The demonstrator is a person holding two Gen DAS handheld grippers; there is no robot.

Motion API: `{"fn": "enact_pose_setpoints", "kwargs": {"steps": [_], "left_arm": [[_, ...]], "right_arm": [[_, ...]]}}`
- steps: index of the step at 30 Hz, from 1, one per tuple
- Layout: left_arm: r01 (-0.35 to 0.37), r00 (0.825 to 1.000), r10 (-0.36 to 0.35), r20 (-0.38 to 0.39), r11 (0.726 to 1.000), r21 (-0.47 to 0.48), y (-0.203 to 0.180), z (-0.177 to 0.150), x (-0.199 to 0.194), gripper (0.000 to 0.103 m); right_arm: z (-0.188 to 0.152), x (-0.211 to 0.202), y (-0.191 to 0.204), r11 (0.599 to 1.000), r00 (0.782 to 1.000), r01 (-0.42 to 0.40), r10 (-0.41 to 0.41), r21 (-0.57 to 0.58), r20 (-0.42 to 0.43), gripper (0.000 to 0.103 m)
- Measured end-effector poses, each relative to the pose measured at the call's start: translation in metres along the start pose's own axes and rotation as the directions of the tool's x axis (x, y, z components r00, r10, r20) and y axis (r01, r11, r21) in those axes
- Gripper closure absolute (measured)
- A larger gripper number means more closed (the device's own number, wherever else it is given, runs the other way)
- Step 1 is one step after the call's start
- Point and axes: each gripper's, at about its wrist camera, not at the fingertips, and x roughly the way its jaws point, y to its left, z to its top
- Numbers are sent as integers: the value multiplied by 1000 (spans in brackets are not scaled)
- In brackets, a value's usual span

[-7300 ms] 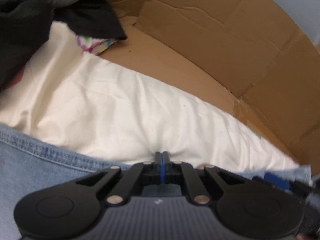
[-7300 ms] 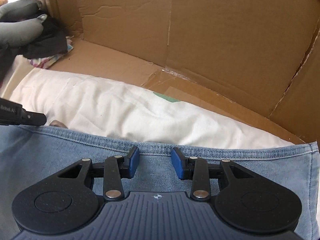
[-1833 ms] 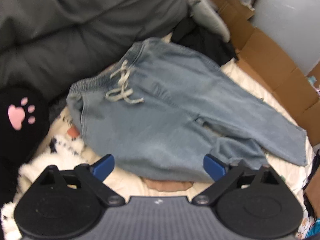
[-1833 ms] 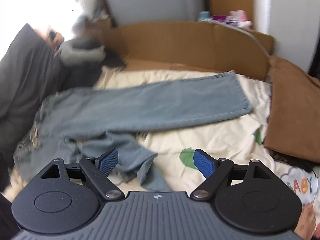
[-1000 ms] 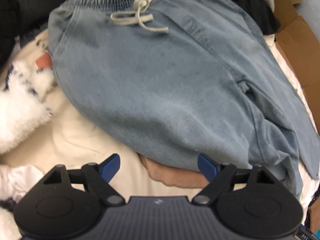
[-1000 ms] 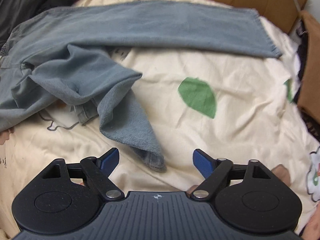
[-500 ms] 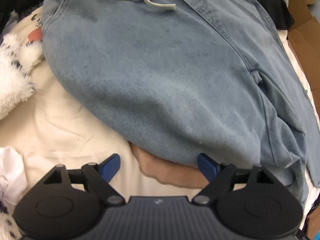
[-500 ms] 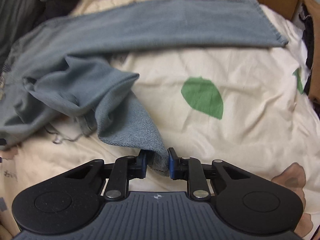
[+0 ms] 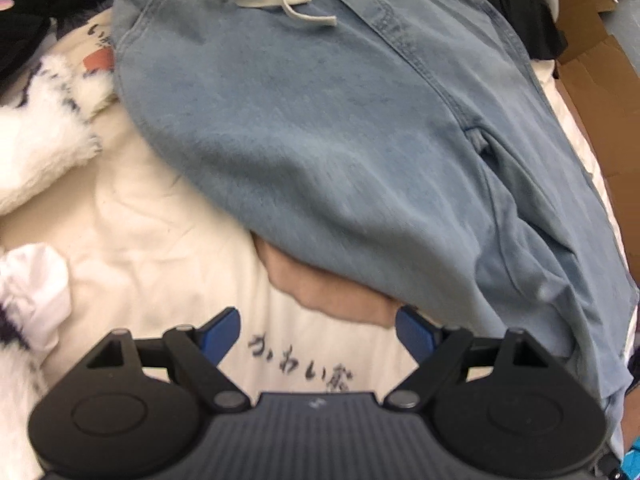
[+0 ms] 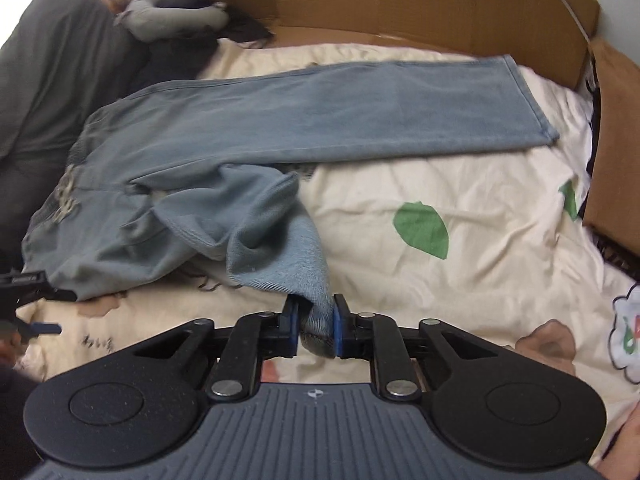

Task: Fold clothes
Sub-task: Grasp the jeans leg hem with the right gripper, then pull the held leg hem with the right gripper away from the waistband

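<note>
Now right tool [image 10: 314, 328] has just clamped the jeans [image 10: 248, 140] near-leg hem, left tool [image 9: 318, 330] wide open, empty beside the seat—leg-over fold likely next.

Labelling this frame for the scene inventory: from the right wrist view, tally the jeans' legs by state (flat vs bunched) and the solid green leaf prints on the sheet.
Jeans legs lying flat: 1
Jeans legs bunched, cuff clamped in the right gripper: 1
Green leaf prints on the sheet: 2
Total: 4
</note>
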Motion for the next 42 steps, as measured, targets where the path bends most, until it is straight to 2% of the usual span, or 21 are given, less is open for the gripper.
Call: {"fn": "enact_pose_setpoints", "kwargs": {"steps": [7, 15, 22, 28, 36, 42], "left_arm": [[-12, 999, 11, 34, 999, 33, -2, -11, -37, 16], [-18, 995, 11, 102, 997, 69, -3, -10, -67, 16], [-26, 993, 17, 116, 996, 81, -8, -18, -72, 16], [-20, 993, 9, 116, 995, 95, -12, -23, -74, 16], [-25, 994, 17, 109, 996, 81, -9, -24, -68, 16], [-25, 994, 17, 106, 997, 71, -8, -24, -62, 16]], "right_arm": [[-6, -30, 6, 999, 1000, -13, 13, -47, 5, 96], [-12, -83, -13, 998, 999, 5, -8, 61, 52, 96], [-14, -127, -15, 991, 996, 3, -14, 132, 83, 96], [-27, -154, -6, 988, 996, 6, -19, 155, 85, 96], [-28, -201, 9, 985, 994, -23, 5, 171, 107, 96], [-33, -223, 9, 975, 998, -41, 29, 217, 59, 96]]}}
